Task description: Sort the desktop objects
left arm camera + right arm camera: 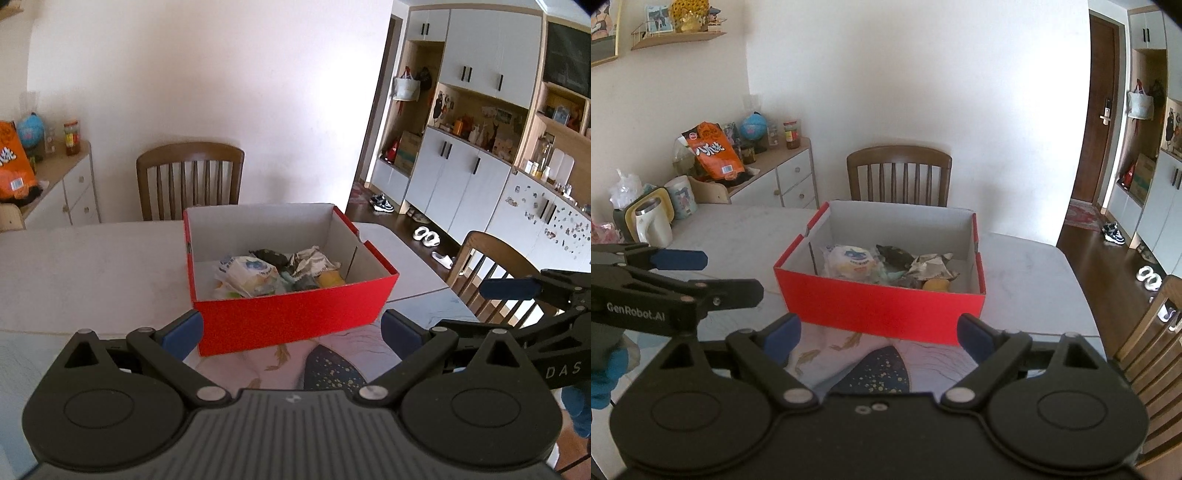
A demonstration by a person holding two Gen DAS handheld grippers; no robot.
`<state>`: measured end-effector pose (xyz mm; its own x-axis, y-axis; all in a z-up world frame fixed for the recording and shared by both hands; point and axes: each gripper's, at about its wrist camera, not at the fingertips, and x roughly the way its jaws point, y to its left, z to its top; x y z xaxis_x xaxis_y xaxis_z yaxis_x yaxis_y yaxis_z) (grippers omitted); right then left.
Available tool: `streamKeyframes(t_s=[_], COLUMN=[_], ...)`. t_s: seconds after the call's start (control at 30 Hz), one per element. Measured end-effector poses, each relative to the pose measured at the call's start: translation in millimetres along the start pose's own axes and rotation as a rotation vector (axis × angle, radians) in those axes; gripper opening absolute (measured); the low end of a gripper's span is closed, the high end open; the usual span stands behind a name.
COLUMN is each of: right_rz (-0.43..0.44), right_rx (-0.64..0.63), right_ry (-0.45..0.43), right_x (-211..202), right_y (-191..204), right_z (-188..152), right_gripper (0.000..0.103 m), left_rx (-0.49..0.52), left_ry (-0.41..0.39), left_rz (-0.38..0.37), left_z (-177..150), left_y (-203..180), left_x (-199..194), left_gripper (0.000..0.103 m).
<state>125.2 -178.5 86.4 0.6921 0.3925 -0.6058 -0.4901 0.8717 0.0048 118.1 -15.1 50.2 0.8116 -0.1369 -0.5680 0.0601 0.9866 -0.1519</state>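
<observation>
Right wrist only: kettle (653, 225) left of red box (879, 308); both grippers wide, empty.

Each view looks forward along its own gripper and tilts down over the pale table top (92, 266), from just above its near edge. The left wrist view sits slightly to the left and takes in the white cupboard wall (461, 173) at its right. The right wrist view sits to the right and takes in the low white sideboard (783, 181) at its left. Both share the open red cardboard box (295, 314) (879, 306), close ahead, the brown slatted wooden chair (190, 177) (899, 173) behind it, and the illustrated mat (280, 362) (849, 358) beneath.
</observation>
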Motion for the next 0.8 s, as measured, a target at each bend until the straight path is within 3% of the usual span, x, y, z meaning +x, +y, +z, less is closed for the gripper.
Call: streamKeyframes(t_s=[0.67, 0.8], right_rz=[-0.023, -0.025], right_rx=[-0.005, -0.005], right_ry=[0.021, 0.022], right_x=[5.2, 5.2], right_y=[-3.7, -5.0], right_z=[2.3, 1.7], right_gripper=[0.092, 0.092], left_rx=[-0.027, -0.021], left_ry=[0.054, 0.054], left_rz=[-0.019, 0.009], left_z=[1.8, 0.2], left_y=[4.6, 3.4], left_x=[12.9, 13.6], left_gripper=[0.103, 0.103])
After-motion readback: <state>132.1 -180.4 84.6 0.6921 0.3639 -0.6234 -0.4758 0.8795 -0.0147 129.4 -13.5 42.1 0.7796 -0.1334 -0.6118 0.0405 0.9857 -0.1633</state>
